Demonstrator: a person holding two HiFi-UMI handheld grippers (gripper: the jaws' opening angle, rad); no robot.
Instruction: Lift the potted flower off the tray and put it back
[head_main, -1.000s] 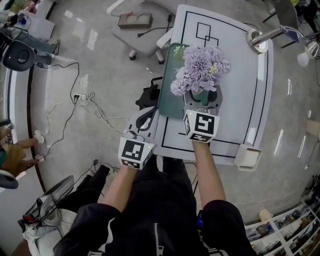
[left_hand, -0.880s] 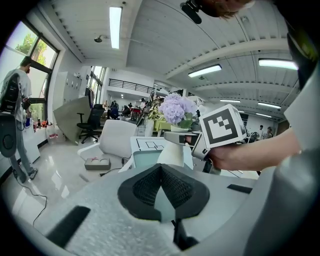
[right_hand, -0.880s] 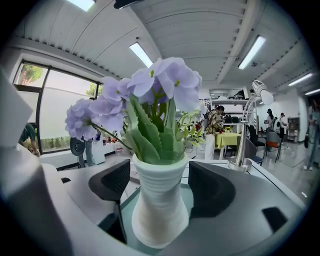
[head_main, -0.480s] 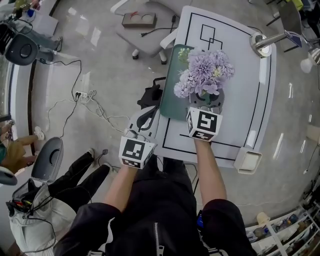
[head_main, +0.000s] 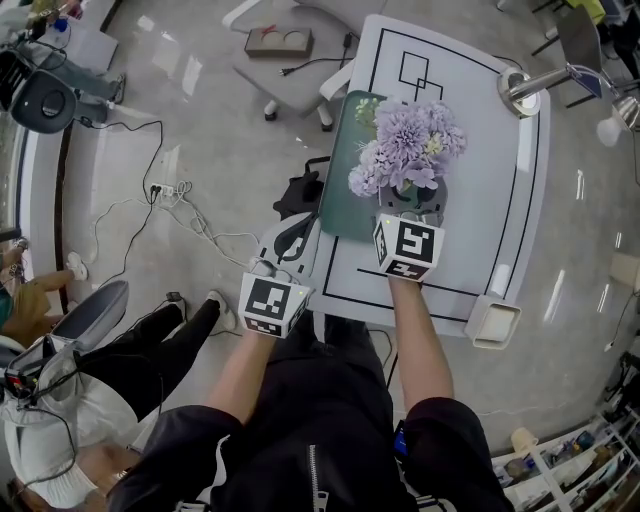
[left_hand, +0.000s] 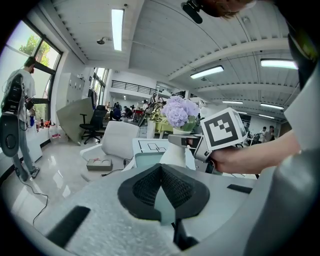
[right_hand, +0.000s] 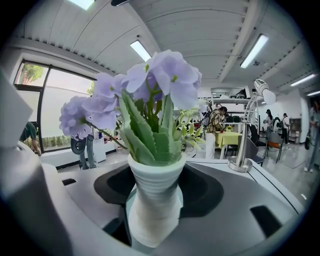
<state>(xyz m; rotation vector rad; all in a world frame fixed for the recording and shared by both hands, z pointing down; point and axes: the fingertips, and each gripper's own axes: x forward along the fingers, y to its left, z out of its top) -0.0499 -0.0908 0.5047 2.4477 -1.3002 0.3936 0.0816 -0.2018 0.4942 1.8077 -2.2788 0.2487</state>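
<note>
Nearest, the left gripper (left_hand: 160, 167) hangs beside the table's (head_main: 490, 190) near corner, its jaws pinched together on nothing. Beyond it, the right gripper (right_hand: 156, 171) has just been closing round the pot (right_hand: 154, 200), which stands between its 2 jaws on the tray (head_main: 338, 195). A sliver of gap shows on one side, so there is no grip yet. The pot looks stiff and ribbed, probably light but top-heavy under the flowers (head_main: 405, 135), so clamp its narrow waist. Only the right gripper view shows that waist. In the head view the blooms hide it, but the tray is plain.
</note>
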